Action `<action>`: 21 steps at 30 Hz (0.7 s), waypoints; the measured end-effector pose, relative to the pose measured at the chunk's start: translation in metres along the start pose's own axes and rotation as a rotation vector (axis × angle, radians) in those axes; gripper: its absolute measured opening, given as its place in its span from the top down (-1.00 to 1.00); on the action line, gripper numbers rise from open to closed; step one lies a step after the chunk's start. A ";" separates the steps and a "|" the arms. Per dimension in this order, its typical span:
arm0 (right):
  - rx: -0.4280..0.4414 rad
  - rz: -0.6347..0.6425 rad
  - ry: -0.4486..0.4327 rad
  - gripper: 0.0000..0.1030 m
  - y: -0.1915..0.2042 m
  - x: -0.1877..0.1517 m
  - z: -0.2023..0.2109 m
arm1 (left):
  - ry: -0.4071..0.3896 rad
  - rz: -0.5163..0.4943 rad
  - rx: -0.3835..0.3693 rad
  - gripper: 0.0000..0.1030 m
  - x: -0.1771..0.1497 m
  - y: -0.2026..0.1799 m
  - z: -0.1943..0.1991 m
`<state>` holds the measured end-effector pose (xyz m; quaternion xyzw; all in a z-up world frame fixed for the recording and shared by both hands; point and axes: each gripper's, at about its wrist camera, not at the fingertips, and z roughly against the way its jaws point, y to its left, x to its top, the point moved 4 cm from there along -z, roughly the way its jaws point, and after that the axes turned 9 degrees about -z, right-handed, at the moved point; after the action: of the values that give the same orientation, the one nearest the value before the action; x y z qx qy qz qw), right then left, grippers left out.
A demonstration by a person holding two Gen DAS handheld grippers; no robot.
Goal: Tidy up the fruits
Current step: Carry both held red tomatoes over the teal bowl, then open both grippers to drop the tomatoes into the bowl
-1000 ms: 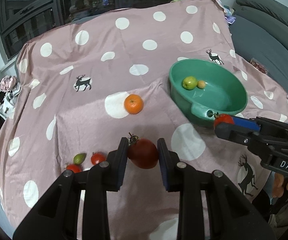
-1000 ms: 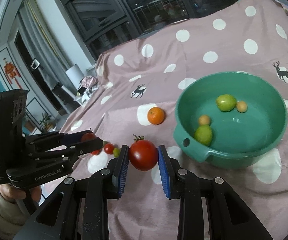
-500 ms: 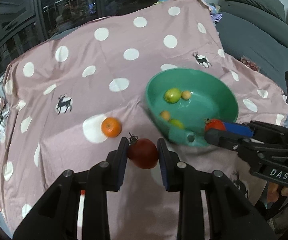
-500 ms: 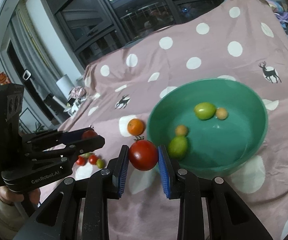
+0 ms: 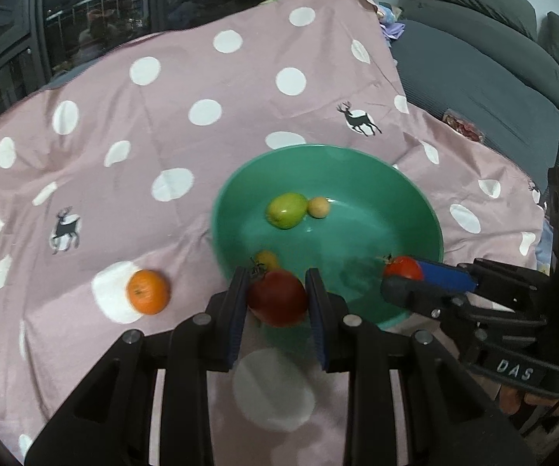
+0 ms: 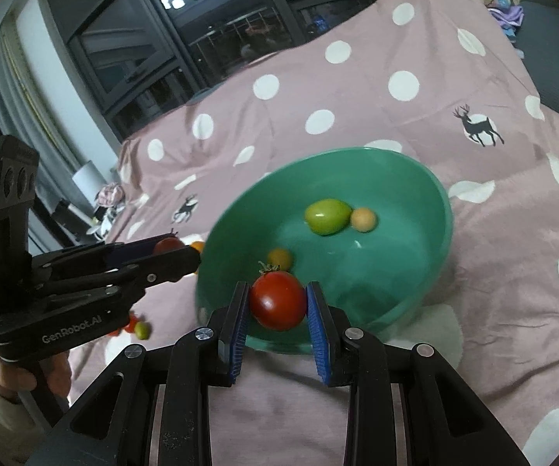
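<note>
My left gripper (image 5: pixel 277 298) is shut on a dark red tomato (image 5: pixel 278 297) and hangs over the near left rim of the green bowl (image 5: pixel 411 190). My right gripper (image 6: pixel 278 301) is shut on a bright red tomato (image 6: pixel 278 301) above the bowl's (image 6: pixel 444 209) near rim. Each gripper shows in the other's view, with its tomato (image 5: pixel 402 268) (image 6: pixel 167 245) between its jaws. Inside the bowl lie a green fruit (image 5: pixel 286 210), a pale round fruit (image 5: pixel 319 207) and a small yellow fruit (image 5: pixel 267 259). An orange (image 5: pixel 148 291) rests on the cloth left of the bowl.
A pink polka-dot cloth with deer prints (image 5: pixel 201 77) covers the table. Small red and green tomatoes (image 6: pixel 137 326) lie on it at the near left. A grey sofa (image 5: pixel 493 62) stands to the right, dark windows behind. A hand (image 6: pixel 15 380) holds the left gripper.
Both grippers have travelled with their tomatoes from over the cloth to the bowl's near rim. The bowl now fills the middle of both views.
</note>
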<state>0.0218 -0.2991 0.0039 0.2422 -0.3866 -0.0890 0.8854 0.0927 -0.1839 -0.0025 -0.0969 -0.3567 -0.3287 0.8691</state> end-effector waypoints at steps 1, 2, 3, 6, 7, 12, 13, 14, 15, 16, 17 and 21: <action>-0.008 0.002 0.001 0.40 -0.001 0.000 -0.001 | 0.004 0.002 -0.009 0.43 0.001 -0.001 -0.005; -0.013 0.004 0.002 0.40 -0.003 0.000 -0.002 | 0.011 0.006 -0.016 0.43 0.001 -0.002 -0.010; -0.014 0.008 0.002 0.40 -0.003 0.000 -0.002 | 0.017 0.008 -0.022 0.43 0.000 -0.002 -0.014; -0.022 0.021 0.000 0.40 -0.004 0.000 -0.002 | 0.034 0.005 -0.033 0.43 0.000 -0.005 -0.023; -0.025 0.027 0.002 0.40 -0.003 0.000 -0.003 | 0.039 0.002 -0.035 0.43 0.000 -0.006 -0.025; -0.031 0.026 0.003 0.40 -0.003 0.000 -0.003 | 0.044 0.004 -0.036 0.45 -0.001 -0.003 -0.027; -0.029 0.024 0.003 0.40 -0.003 0.000 -0.003 | 0.045 0.004 -0.035 0.45 -0.002 -0.003 -0.027; -0.029 0.022 0.003 0.40 -0.002 -0.001 -0.003 | 0.044 0.006 -0.037 0.44 -0.002 -0.002 -0.027; -0.029 0.020 0.004 0.40 -0.003 -0.001 -0.003 | 0.042 0.009 -0.040 0.40 -0.002 -0.001 -0.026; -0.029 0.017 0.005 0.40 -0.003 -0.001 -0.003 | 0.039 0.010 -0.040 0.28 -0.002 -0.001 -0.026; -0.026 0.013 0.005 0.39 -0.003 -0.001 -0.002 | 0.030 0.012 -0.044 0.15 -0.002 -0.001 -0.024; -0.018 -0.005 -0.006 0.37 -0.006 -0.001 0.003 | 0.008 0.017 -0.025 -0.37 -0.002 0.003 -0.012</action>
<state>0.0188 -0.3049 0.0026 0.2348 -0.3878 -0.0955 0.8862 0.1006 -0.1852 -0.0125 -0.1095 -0.3484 -0.3259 0.8720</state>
